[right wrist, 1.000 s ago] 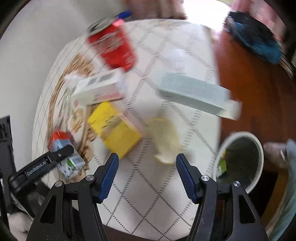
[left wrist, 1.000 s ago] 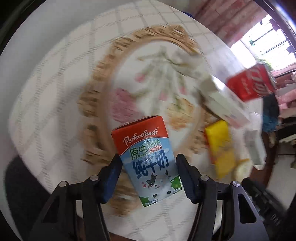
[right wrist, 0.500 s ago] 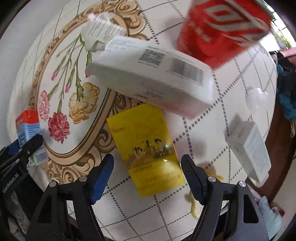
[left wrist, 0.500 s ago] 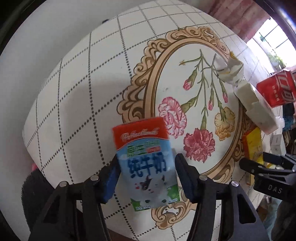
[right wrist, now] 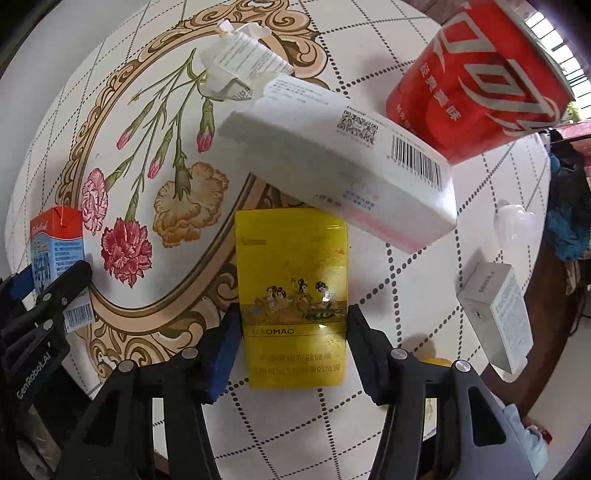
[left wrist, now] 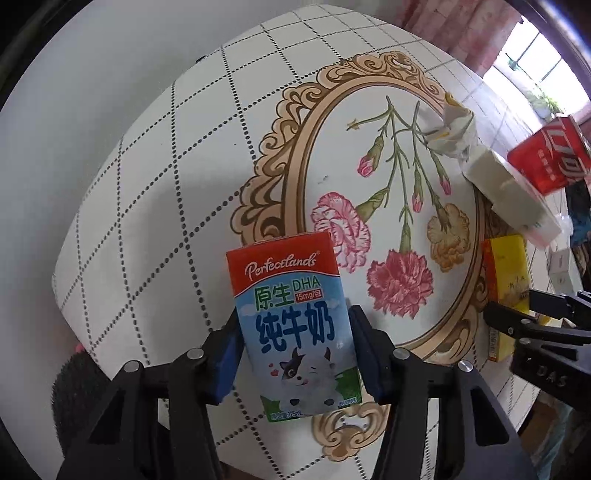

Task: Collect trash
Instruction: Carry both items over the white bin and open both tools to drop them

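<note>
Your left tool point(left wrist: 293, 347) is clamped on the milk carton point(left wrist: 291, 325); your right tool point(right wrist: 293, 341) straddles the yellow box point(right wrist: 293, 291) on the tabletop point(right wrist: 369, 29), pads apparently touching its sides.

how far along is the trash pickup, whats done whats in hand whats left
Nothing shows as binned; no bin is in view now. In hand: the left gripper is shut on the milk carton. The right gripper's jaws bracket the yellow box on the table; contact is unclear. Left: the red can, long white box, crumpled paper and small white box.
</note>
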The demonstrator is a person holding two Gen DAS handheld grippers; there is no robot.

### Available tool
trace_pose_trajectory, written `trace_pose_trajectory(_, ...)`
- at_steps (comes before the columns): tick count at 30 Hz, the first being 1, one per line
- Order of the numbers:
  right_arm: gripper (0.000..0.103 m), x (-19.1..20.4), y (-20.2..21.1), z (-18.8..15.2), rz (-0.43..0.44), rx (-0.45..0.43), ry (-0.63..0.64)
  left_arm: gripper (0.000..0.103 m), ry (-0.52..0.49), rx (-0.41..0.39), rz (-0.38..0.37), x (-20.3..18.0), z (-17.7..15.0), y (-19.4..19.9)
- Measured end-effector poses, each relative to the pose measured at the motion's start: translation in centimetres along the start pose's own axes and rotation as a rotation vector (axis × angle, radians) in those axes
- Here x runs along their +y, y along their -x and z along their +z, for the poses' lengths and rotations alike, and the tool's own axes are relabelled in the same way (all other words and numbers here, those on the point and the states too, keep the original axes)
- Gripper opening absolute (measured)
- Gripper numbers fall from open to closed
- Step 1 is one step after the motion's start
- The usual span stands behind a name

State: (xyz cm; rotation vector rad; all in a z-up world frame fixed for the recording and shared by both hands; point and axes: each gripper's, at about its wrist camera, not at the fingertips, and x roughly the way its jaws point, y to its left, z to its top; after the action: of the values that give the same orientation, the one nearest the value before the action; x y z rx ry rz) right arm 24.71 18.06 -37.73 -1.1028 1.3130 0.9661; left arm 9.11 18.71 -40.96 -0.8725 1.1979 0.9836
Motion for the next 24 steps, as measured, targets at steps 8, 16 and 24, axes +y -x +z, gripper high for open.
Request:
trace_pose_trajectory(8,0.058,0.3,5.0,-4.4,0.073,-0.152,-0.13,0.051,-0.073,-0.112,0.008,-0.5,-1.7,4.3)
trace_pose_trajectory(16,0.058,-3.2,12.2,-11.5,0.096,-0.379,-0.31,0.051,-0.165,-0.278,-0.071,-1.7,-1.5,14.0)
trace_pose_trajectory(24,0.058,-9.4,17.3,-19.2,0.047,-0.59,-0.49,0.051,-0.332,-0.365,-0.216,-8.6,-2.9,20.8)
